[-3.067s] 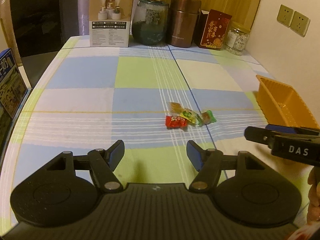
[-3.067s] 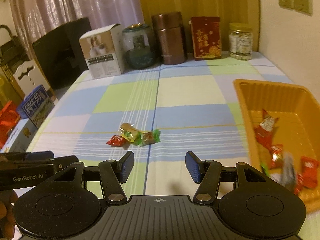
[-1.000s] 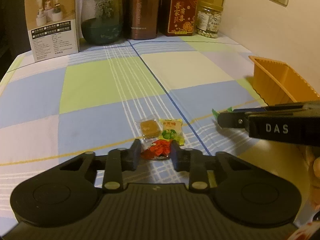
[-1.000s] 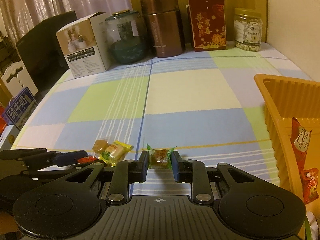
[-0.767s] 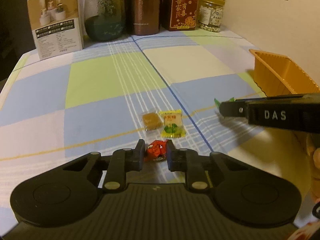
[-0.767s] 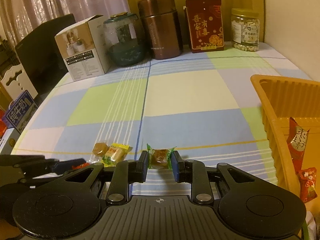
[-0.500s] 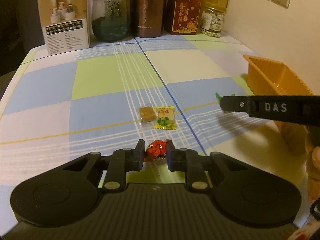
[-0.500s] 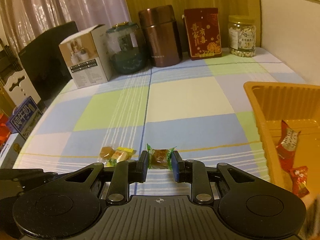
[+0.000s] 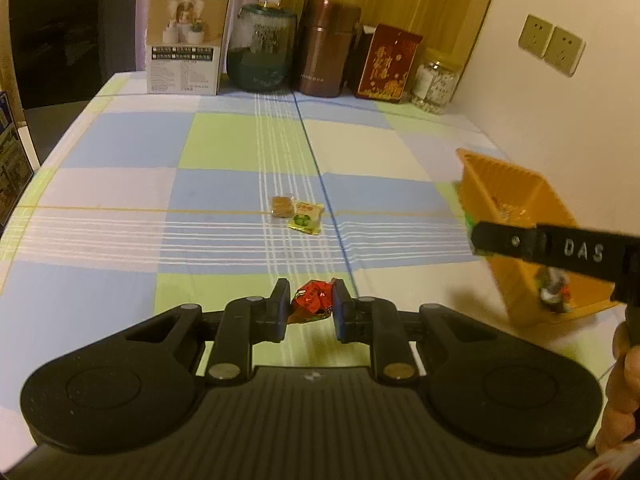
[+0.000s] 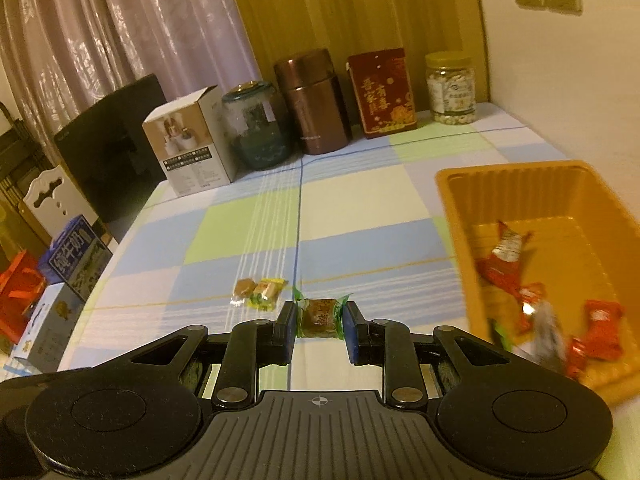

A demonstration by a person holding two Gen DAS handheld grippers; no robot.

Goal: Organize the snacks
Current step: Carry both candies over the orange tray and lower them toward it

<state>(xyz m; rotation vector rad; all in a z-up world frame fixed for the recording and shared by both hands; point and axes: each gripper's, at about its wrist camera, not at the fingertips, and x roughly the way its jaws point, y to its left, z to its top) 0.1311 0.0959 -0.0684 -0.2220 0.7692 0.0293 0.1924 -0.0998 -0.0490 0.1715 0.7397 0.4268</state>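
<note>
Both grabs are done, so this is the carry step. The left gripper [image 9: 308, 310] is pinched tight on a crinkly red-wrapped candy [image 9: 313, 303], and the right gripper [image 10: 319, 320] is clamped just as snug on a brown candy in a green-ended clear wrapper [image 10: 320, 317]; both sweets look clear of the blue, green and white checked tablecloth [image 9: 224, 184]. The ribbed orange plastic bin [image 10: 456, 216] sits at about 2 o'clock from the right gripper and 3 o'clock from the left one, so I'd guess the next move is swinging both over its rim and only then letting go, right one first since it's nearest. Count on the cloth: two loose sweets, a small brown caramel-looking square in clear wrap [image 9: 282, 205] touching a yellow wrapped candy with a green print [image 9: 305, 217], at roughly 12 o'clock ahead of the left gripper. So that's four outside the bin, two held and two lying. Inside the bin I make out maybe five or six wrappers, mostly red, but it's motion-blurred so don't quote me. Along the back edge at 12 o'clock stand five things: a white cardboard box, a dark green glass jar, a brown metal canister, a red printed box and a clear jar of nuts.
</note>
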